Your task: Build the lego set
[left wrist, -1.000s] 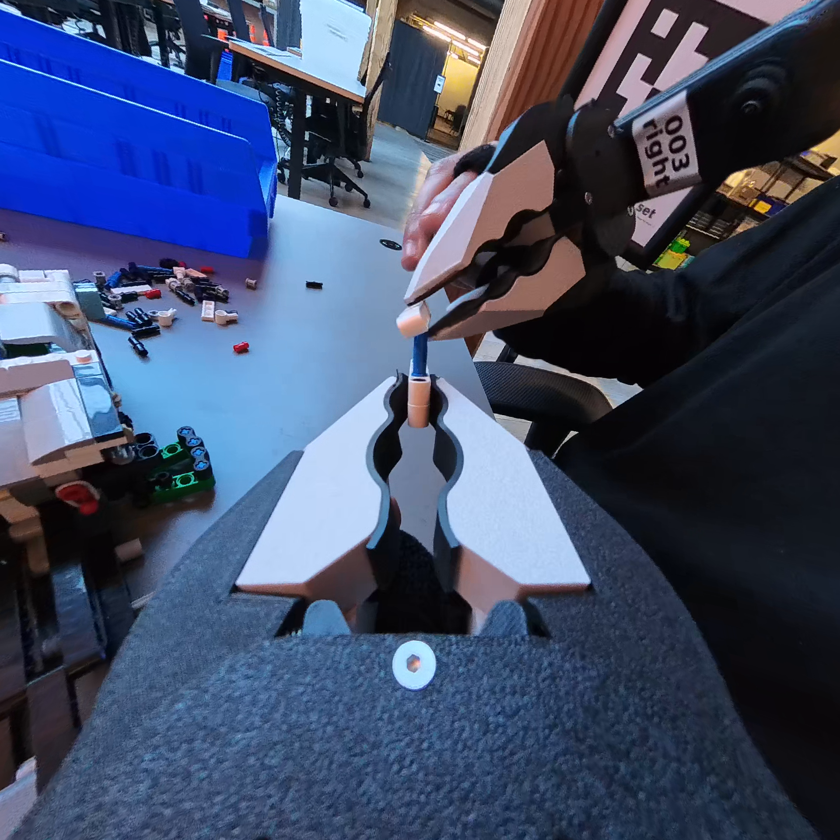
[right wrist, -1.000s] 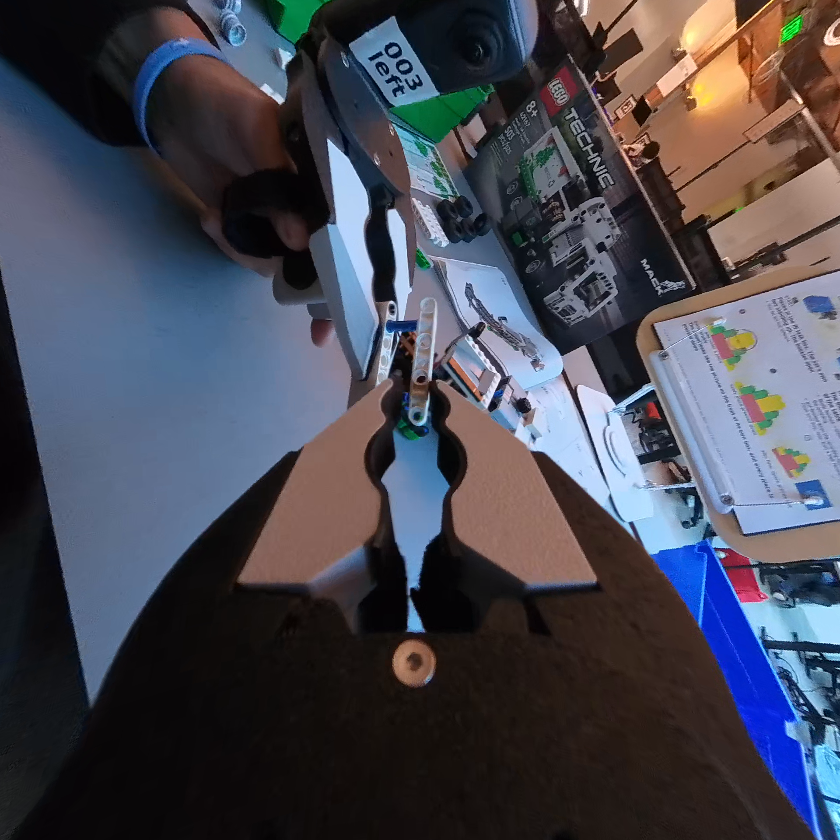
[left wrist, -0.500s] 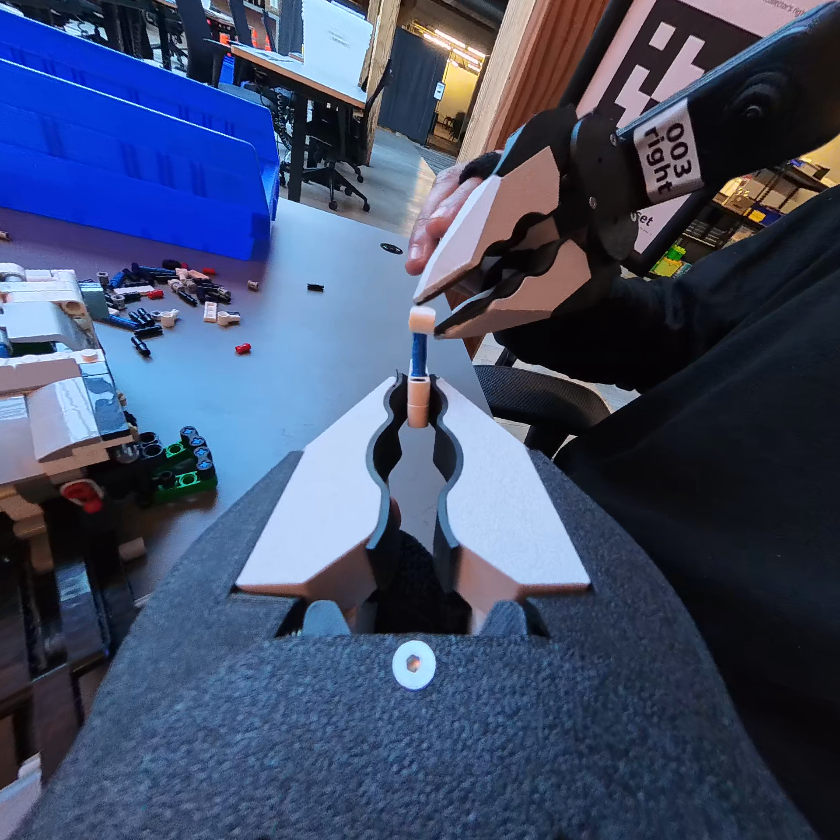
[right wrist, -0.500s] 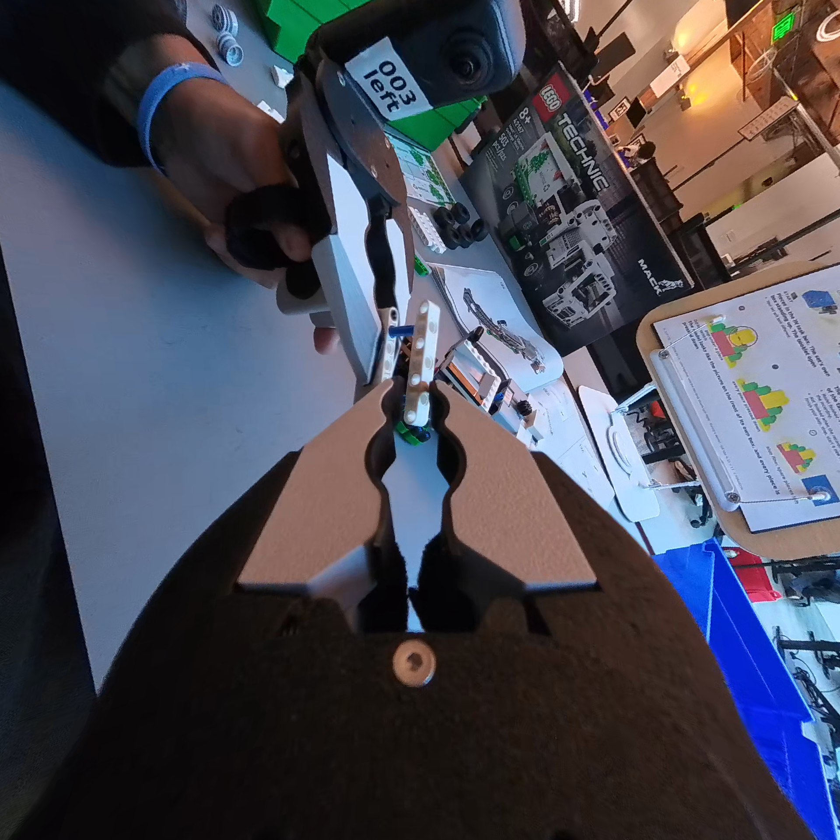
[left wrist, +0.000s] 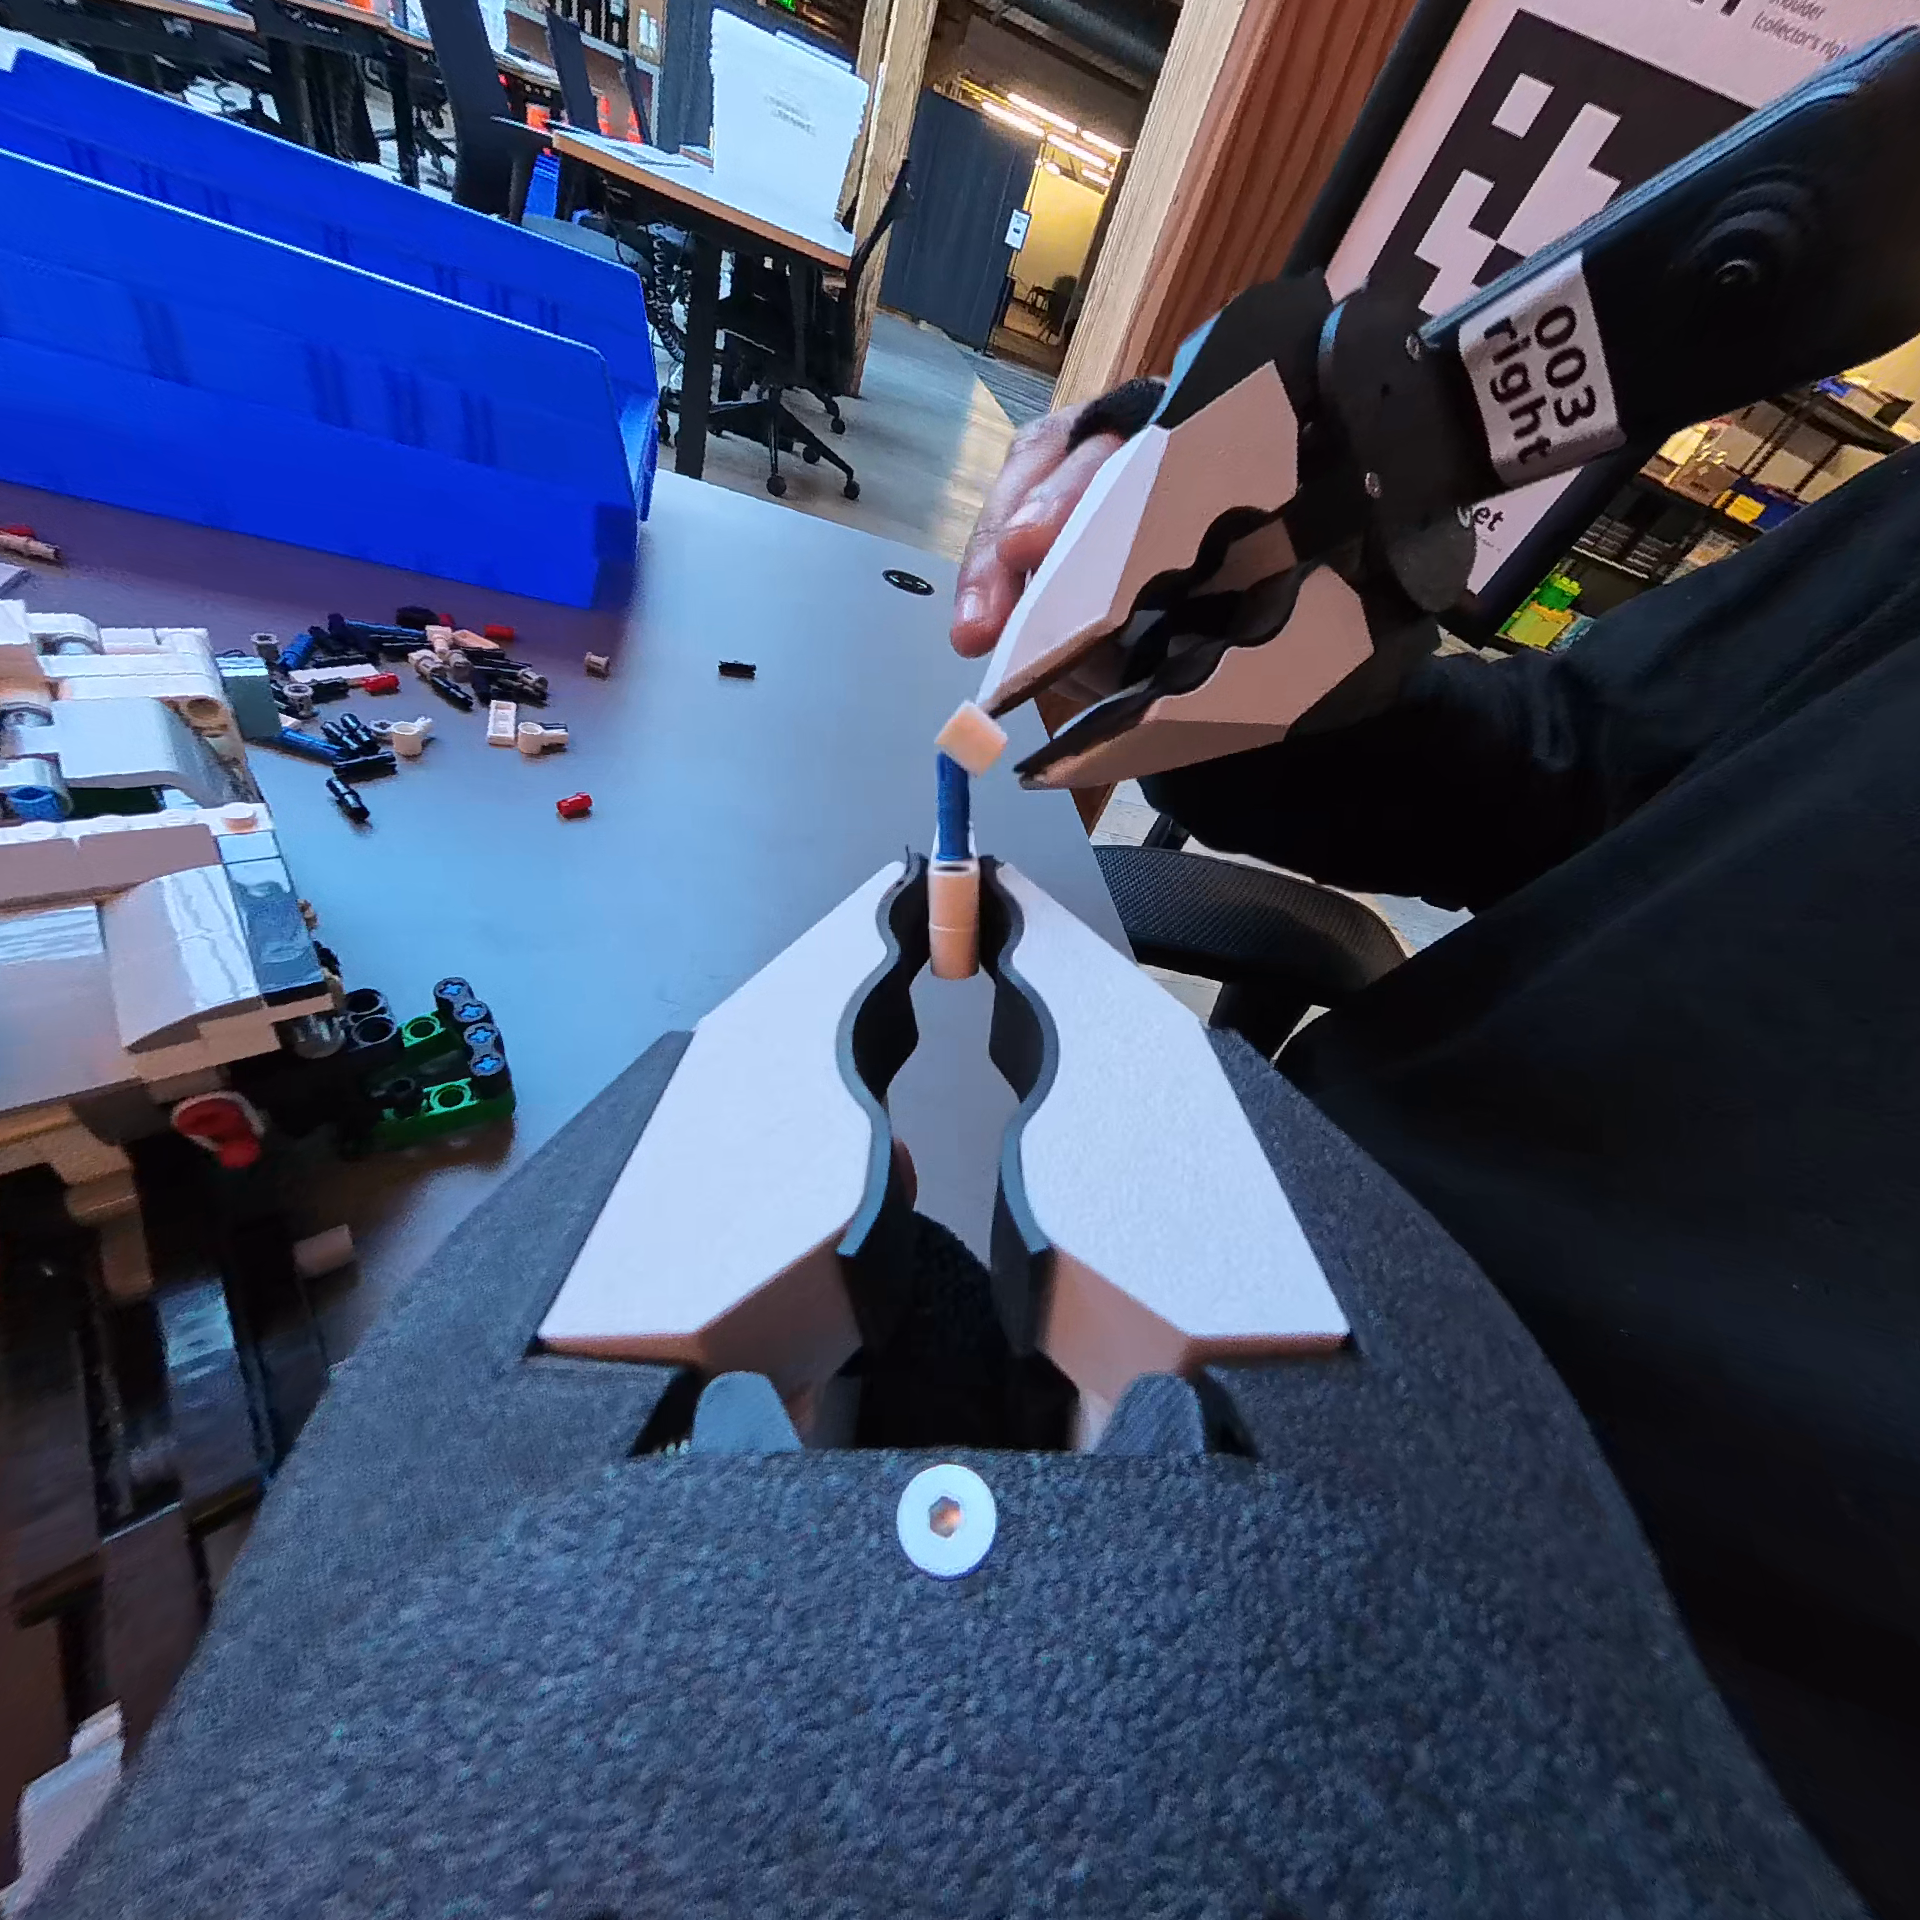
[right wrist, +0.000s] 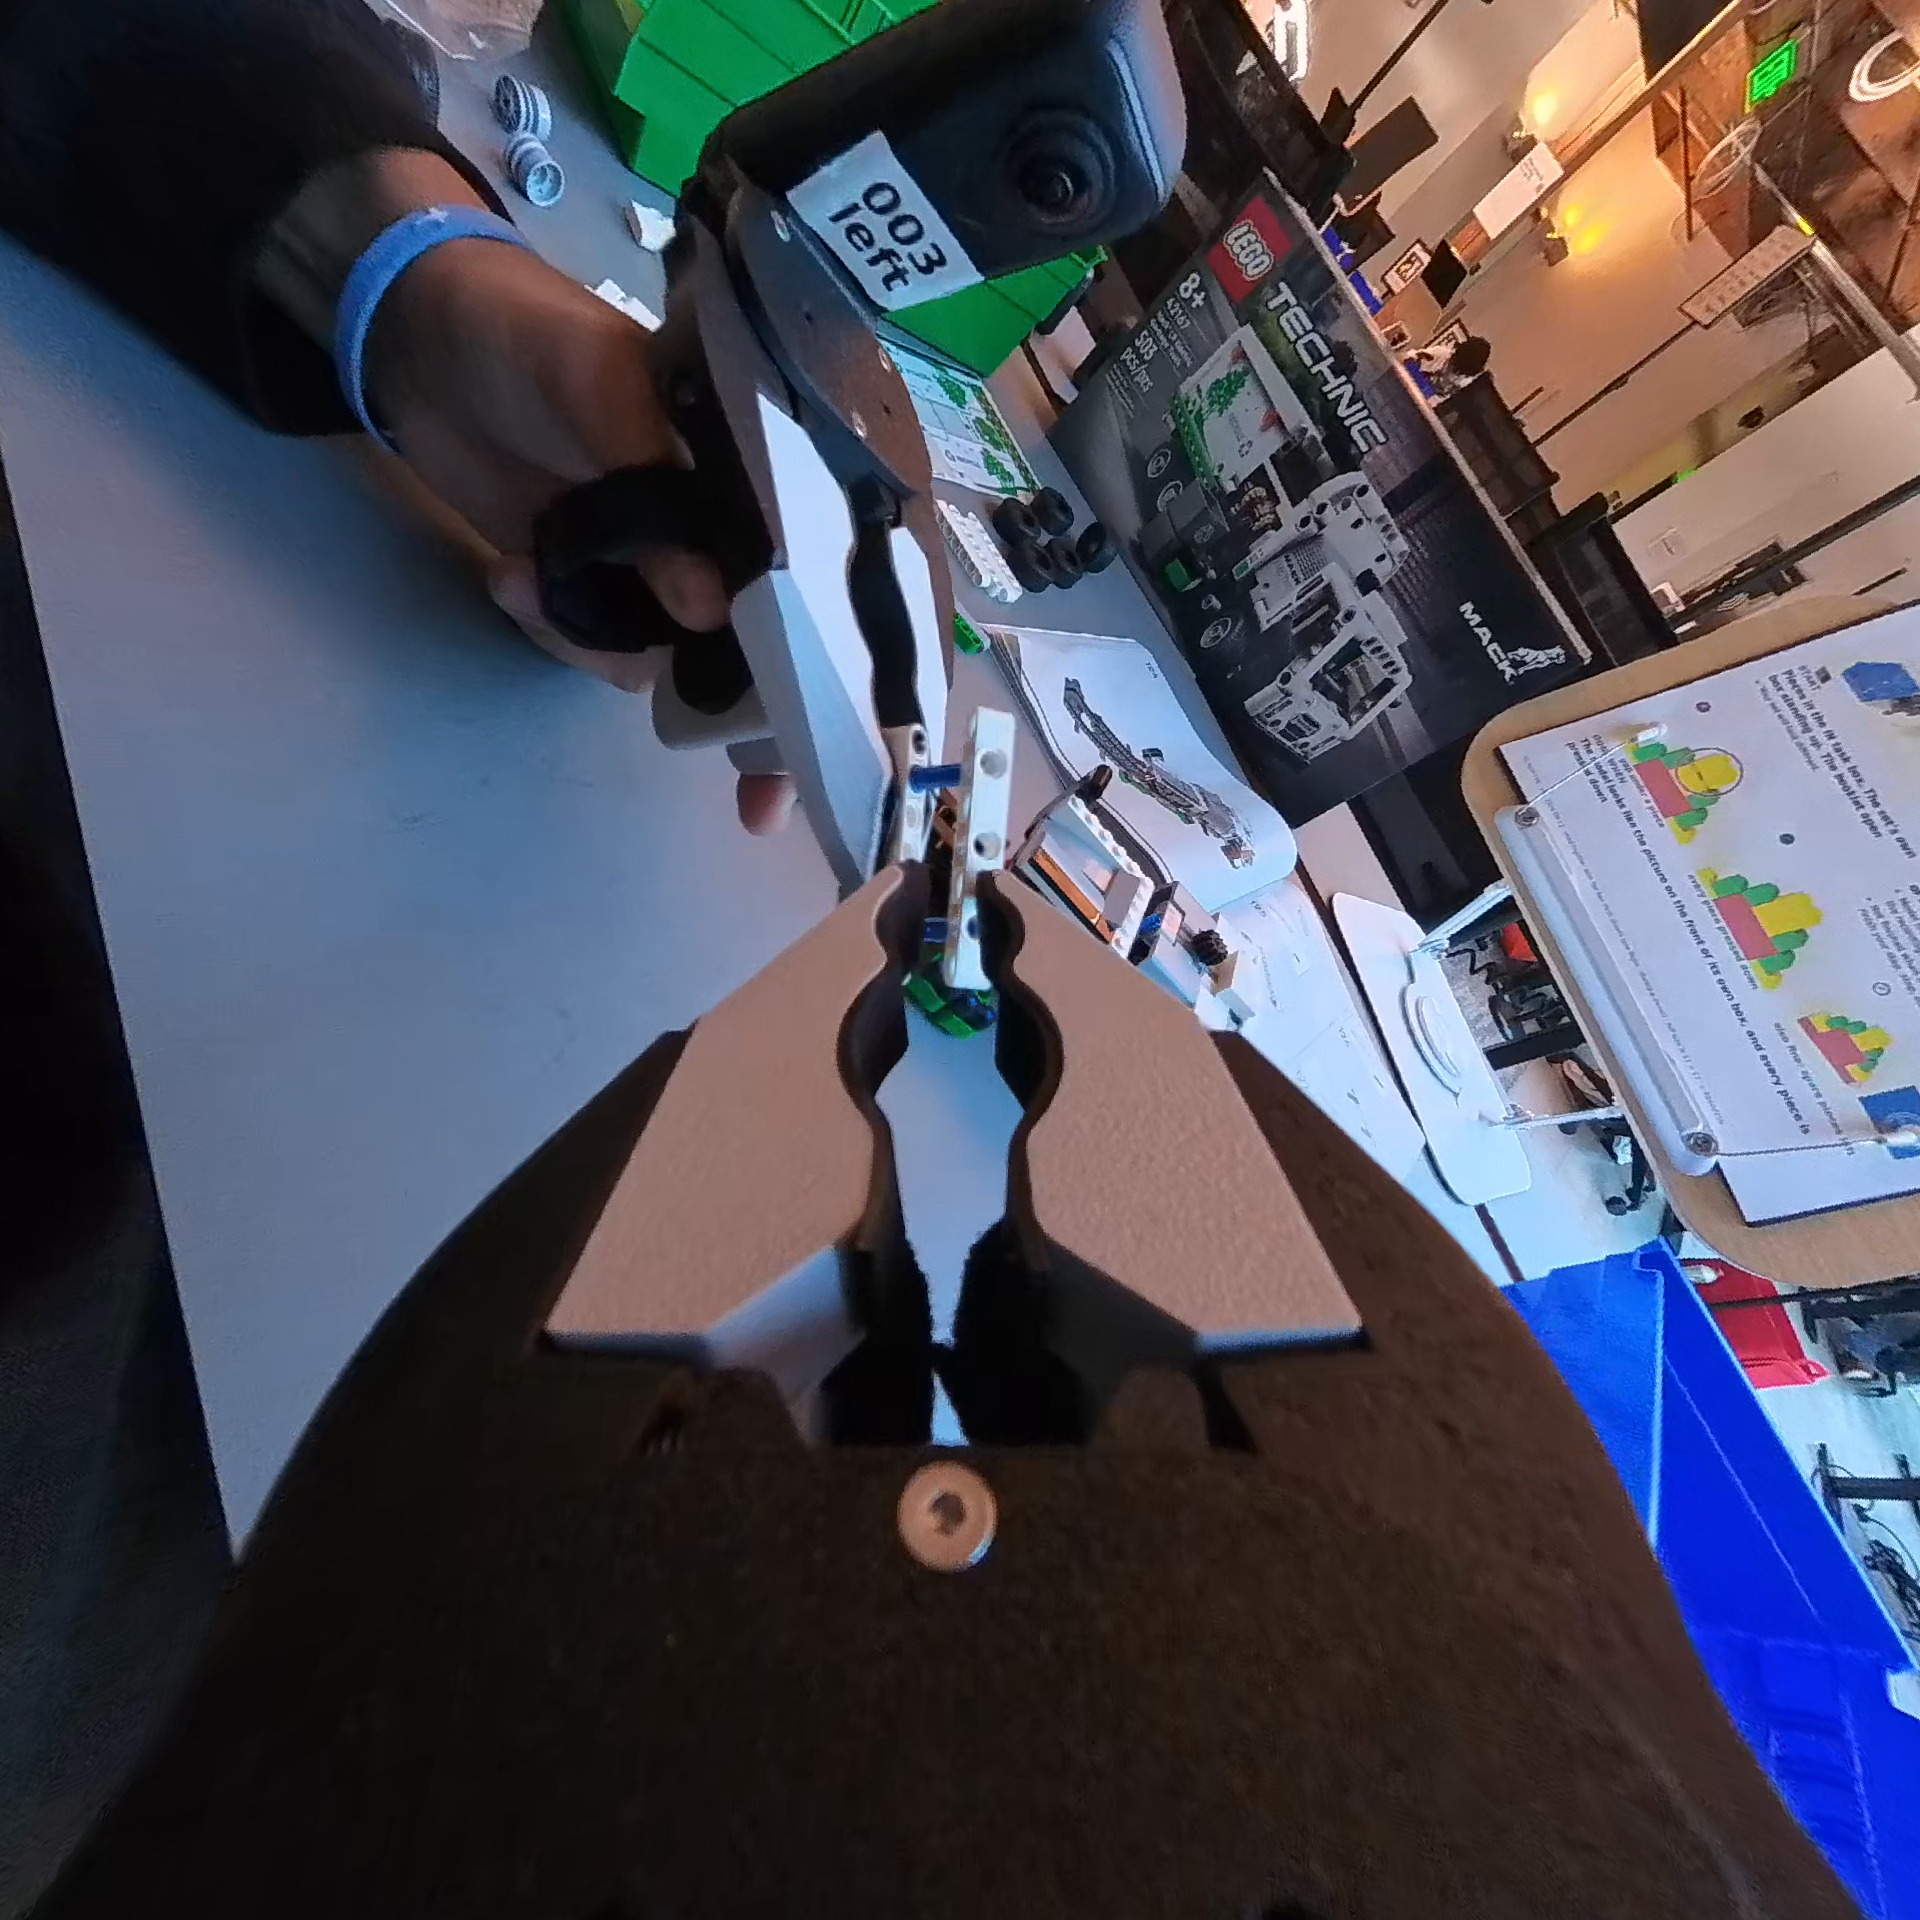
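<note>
The left gripper [left wrist: 953, 883] is clenched on a short white beam [left wrist: 953, 920] carrying a blue pin [left wrist: 953, 808], held above the grey table [left wrist: 665, 831] near its right edge. The right gripper [right wrist: 951, 894] pinches a longer white beam [right wrist: 982, 831], its end meeting that pin. Both grippers wear white printed stickers. Only the left wrist view shows loose pieces [left wrist: 416, 686] before the blue bins [left wrist: 312, 395]; only the right wrist view shows the printed set box [right wrist: 1340, 540] and open booklet [right wrist: 1132, 758]

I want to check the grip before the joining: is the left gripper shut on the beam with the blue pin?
Shut. The left gripper has its fingertips pressed on the white beam, and the blue pin sticks out of it.
</note>
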`<state>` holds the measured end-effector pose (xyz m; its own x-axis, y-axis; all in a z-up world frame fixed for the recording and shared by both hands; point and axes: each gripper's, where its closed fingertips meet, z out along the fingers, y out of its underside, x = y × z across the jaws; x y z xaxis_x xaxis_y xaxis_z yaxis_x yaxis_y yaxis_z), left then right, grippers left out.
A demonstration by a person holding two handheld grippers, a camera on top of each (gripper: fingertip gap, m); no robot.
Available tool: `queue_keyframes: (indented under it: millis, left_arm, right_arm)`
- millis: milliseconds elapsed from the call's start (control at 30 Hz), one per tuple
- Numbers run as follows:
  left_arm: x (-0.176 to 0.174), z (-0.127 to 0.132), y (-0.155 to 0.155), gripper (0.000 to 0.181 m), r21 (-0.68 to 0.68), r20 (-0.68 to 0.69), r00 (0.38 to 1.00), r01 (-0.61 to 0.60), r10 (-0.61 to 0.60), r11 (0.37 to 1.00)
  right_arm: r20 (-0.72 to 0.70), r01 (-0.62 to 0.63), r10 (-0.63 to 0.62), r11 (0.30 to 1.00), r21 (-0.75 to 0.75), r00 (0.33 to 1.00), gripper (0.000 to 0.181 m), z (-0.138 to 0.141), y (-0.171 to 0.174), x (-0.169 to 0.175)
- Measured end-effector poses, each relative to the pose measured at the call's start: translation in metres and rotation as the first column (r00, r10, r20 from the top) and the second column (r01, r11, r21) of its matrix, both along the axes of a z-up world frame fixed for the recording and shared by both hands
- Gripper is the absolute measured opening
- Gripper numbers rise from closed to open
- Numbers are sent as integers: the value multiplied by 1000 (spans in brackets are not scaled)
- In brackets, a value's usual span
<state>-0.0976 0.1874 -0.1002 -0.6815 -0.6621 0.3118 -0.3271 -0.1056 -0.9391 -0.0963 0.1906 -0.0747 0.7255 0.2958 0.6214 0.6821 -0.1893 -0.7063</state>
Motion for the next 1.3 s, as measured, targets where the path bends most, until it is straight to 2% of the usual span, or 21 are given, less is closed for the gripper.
queue_keyframes:
  millis: [500,667,1067,1300]
  left_arm:
    - [-1,0,-3,7,45,33,999,0,-2,999]
    - [-1,-1,-3,7,46,30,1000,-3,2,999]
    - [4,-3,4,7,62,21,999,-50,49,997]
    - [4,-3,3,7,54,11,999,-51,50,997]
  right_arm:
    - [-22,32,-31,999,11,999,9,1,2,3]
    - [17,65,-66,998,25,998,7,0,4,6]
    - [196,232,-257,963,140,946,7,-5,14,13]
    - [180,293,-339,925,242,923,6,4,11,16]
